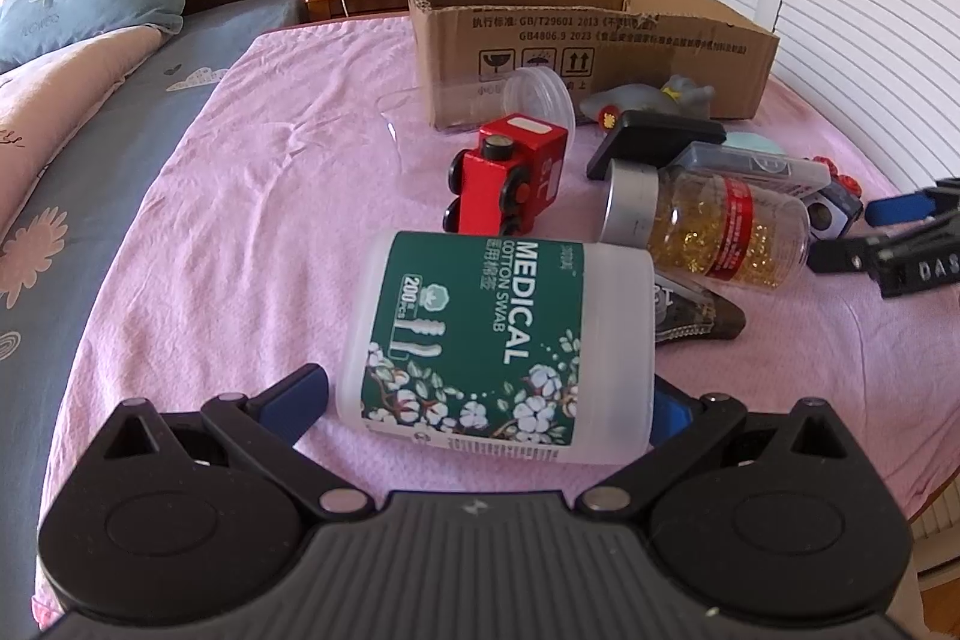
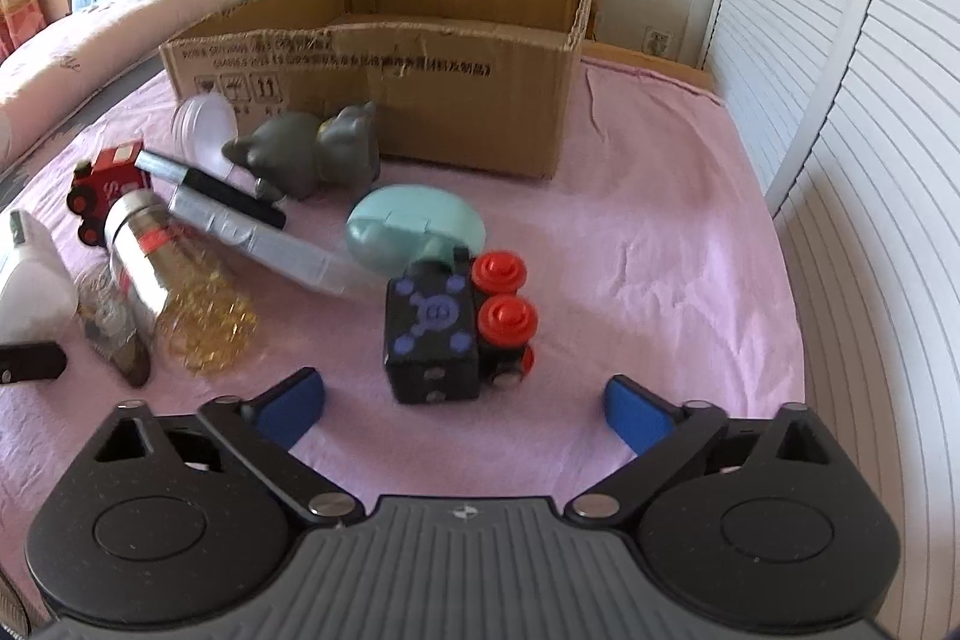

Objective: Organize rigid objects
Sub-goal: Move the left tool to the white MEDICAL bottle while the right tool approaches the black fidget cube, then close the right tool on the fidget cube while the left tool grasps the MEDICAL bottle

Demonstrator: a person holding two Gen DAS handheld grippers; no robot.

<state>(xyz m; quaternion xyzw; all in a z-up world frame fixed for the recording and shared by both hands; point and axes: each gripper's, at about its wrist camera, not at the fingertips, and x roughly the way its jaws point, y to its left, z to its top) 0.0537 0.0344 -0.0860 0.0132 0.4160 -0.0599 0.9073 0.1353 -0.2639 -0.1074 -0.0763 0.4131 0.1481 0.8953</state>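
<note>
Now the left gripper [image 1: 489, 400] pinches, it seems, the cotton swab tub [image 1: 498, 346]; the cardboard box [image 1: 576, 40] sits at twelve o'clock. Spread wide, the right gripper [image 2: 465, 403] faces a black toy train [image 2: 444, 334].

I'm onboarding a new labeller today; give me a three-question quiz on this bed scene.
1. True or false: the brown cardboard box stands open-topped on the pink bedspread.
2. What lies between the left gripper's fingers?
3. The right gripper is: A open, B shut.

Key: 1 true. 2 the white cotton swab tub with green label. 3 A.
</note>
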